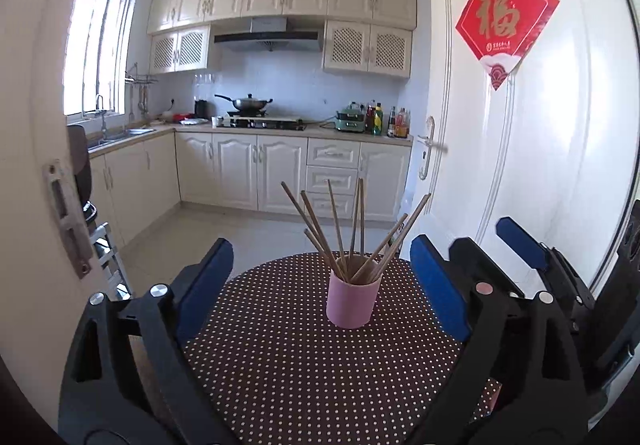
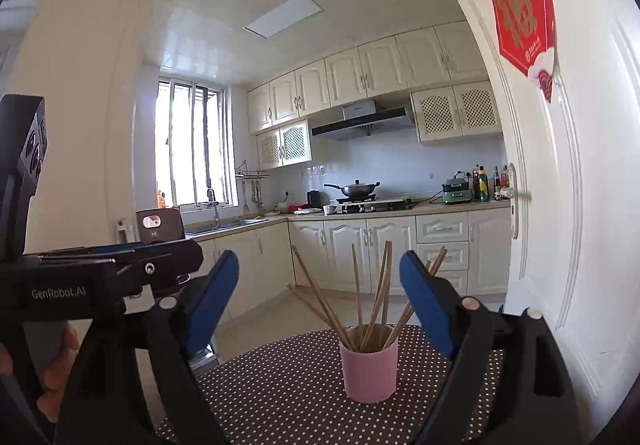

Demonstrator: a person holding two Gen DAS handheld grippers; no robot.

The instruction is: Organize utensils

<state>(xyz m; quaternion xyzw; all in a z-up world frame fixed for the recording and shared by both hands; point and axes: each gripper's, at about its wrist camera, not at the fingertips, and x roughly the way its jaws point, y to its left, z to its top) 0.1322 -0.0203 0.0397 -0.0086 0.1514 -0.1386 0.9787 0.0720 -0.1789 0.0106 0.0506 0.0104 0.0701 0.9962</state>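
Left wrist | chopsticks (image 1: 352, 233) upright in pink cup (image 1: 352, 301) | dotted table (image 1: 304, 357)

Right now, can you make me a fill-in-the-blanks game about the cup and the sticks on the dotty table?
1. The chopsticks stand in a cup coloured ____.
2. The tablecloth is brown with white ____.
3. The left claw and the right claw are both ____.
4. Between each claw's fingers, nothing is ____.

Missing words: pink; dots; open; held

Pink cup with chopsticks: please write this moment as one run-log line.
pink cup: upright on dotted table | chopsticks: inside cup | left gripper: open, empty | right gripper: open, empty
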